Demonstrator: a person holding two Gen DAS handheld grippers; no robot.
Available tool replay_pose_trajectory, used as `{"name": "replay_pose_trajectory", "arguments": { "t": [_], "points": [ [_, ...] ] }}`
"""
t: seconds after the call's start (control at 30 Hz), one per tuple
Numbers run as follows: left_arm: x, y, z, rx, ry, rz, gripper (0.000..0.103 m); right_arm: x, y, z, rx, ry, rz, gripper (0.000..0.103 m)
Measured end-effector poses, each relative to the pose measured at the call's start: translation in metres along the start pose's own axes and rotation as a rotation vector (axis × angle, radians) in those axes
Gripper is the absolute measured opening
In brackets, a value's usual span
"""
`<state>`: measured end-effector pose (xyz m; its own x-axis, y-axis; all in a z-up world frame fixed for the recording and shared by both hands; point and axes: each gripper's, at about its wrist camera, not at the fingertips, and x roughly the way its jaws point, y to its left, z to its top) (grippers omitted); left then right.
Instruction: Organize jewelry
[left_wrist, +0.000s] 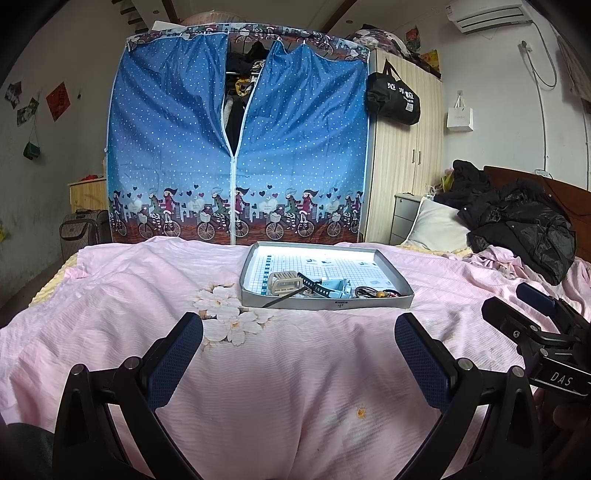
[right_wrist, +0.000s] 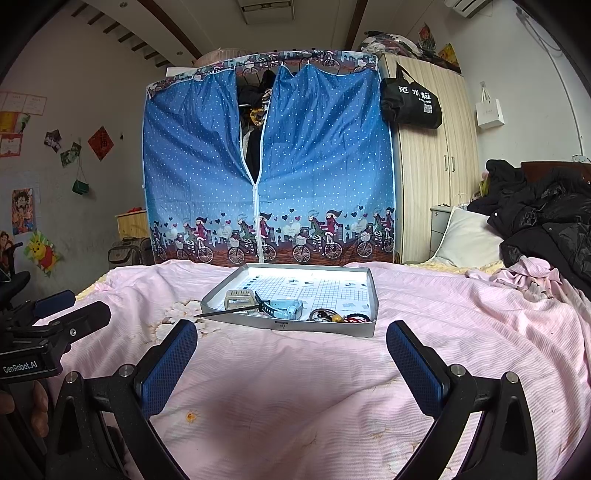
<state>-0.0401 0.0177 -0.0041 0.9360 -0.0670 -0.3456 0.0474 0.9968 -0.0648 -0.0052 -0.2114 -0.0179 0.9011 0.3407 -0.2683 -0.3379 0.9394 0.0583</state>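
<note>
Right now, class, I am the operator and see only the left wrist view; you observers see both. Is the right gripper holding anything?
Observer: No. The right wrist view shows the right gripper open, with only the pink bedsheet showing in its gap.
Operator: What lies in the tray's front right corner? Its wall mostly blocks me.
Observer: A red cord loops there beside a yellow bead, inside the tray.
Operator: Anything on the wall beyond my picture's edge?
Observer: A cartoon poster hangs there, lower down than the photos you can see.
</note>
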Motion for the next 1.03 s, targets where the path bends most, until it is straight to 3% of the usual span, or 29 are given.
{"name": "replay_pose_trajectory", "arguments": {
  "t": [0.57,0.7,1.03],
  "points": [
    [-0.002,0.000,0.002,-0.037,-0.003,-0.036,0.102,0.000,0.002,0.001,-0.001,0.002,0.000,0.103],
    [-0.006,-0.005,0.004,-0.033,-0.011,0.016,0.102,0.000,0.002,0.001,0.000,0.002,0.001,0.103],
    [-0.002,-0.010,-0.001,0.012,-0.003,0.036,0.102,0.000,0.001,0.002,0.000,0.003,0.000,0.103]
  ]
}}
